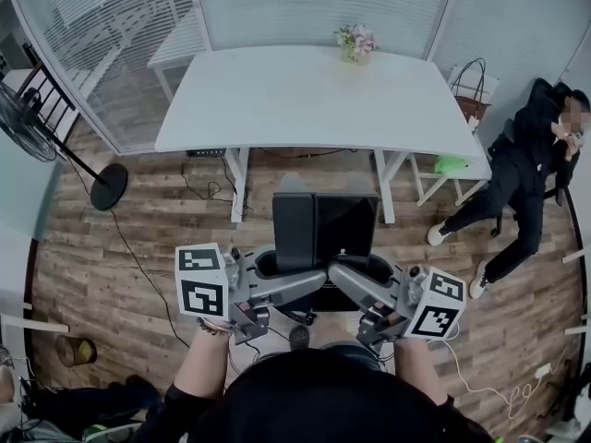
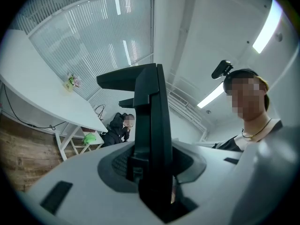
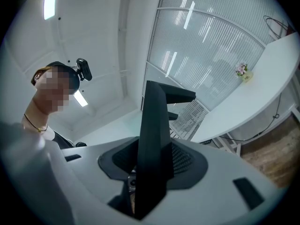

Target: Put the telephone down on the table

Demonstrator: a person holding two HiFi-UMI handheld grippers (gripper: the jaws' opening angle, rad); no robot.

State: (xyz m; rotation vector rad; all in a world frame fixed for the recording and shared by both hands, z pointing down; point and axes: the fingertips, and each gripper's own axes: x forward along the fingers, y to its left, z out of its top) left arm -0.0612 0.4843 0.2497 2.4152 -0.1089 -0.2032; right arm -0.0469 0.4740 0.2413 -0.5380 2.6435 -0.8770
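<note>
Carrying the telephone [image 1: 323, 232]: black, upright, in mid-air over the wooden floor [image 1: 138, 247], well short of the white tabletop [image 1: 305, 100] at twelve o'clock. Clamped low down from both sides, by the left gripper [image 1: 312, 282] from eight o'clock and the right gripper [image 1: 340, 278] from four o'clock, jaws of each partly closed and pressing on the black body. Judged as the transport step, nothing set down yet. Next, probably: bring toward twelve o'clock past the near edge, keep level, lower onto bare tabletop short of the flowers [image 1: 355, 42], then spread both jaws together.
</note>
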